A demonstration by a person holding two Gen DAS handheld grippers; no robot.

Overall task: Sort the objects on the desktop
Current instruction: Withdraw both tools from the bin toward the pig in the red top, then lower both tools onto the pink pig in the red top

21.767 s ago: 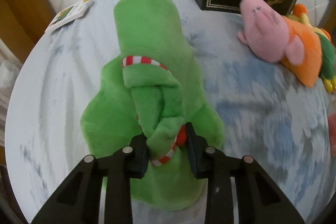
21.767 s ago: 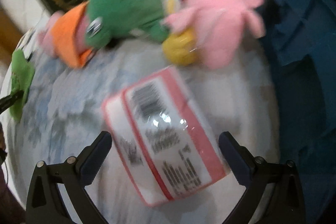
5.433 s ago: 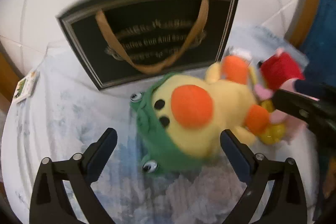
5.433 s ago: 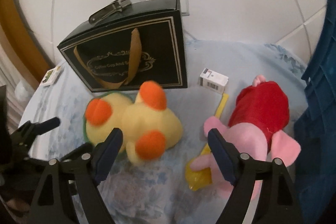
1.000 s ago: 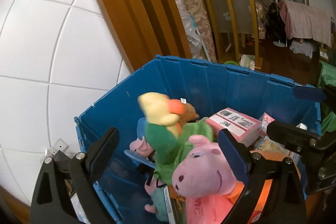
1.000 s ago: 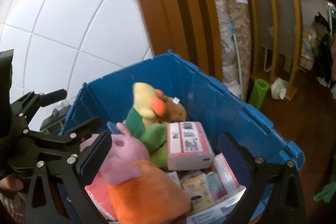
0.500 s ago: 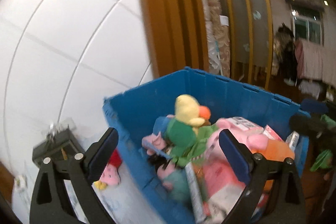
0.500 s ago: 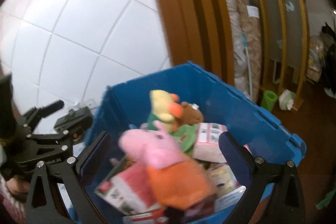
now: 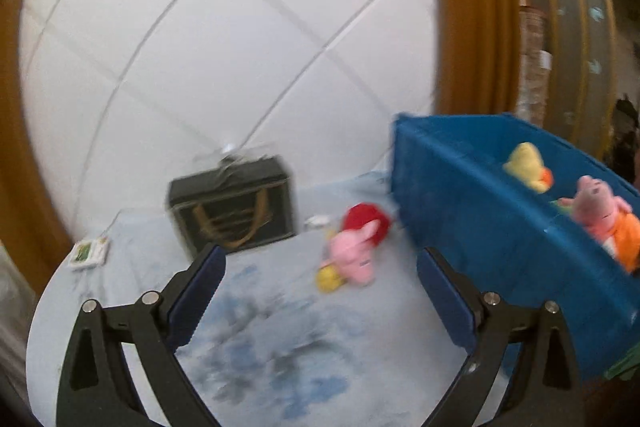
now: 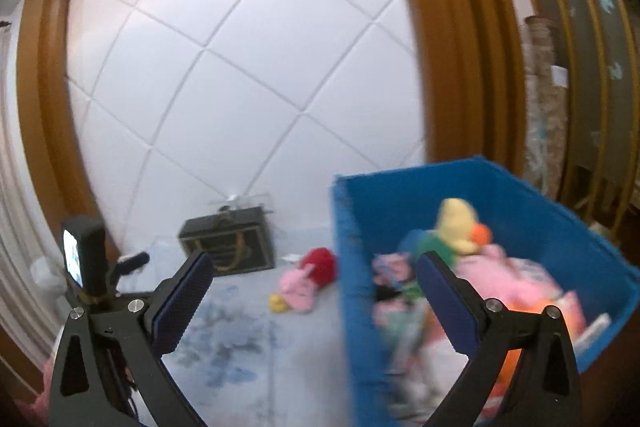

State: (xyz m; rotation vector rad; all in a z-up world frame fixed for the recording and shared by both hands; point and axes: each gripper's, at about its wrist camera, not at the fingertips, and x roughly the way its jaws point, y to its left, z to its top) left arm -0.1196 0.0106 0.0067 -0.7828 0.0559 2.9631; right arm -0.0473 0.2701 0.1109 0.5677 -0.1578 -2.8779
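Note:
A pink pig plush in a red dress lies on the blue-patterned tablecloth, with a yellow toy by its head. Beside it on the right stands the blue crate, holding a yellow duck plush, a pink pig plush in orange and boxes. My left gripper is open and empty, high above the cloth. My right gripper is open too, with nothing between its fingers. Both views are blurred.
A black gift bag with gold handles stands at the back against the white tiled wall. A small green-and-white card lies at the table's left edge, and a small white box behind the pig. The other hand-held device shows at left.
Both grippers have swung left, away from the crate and back toward the table. The crate has slid to the right of both views; the bag and the pig in red have come into view.

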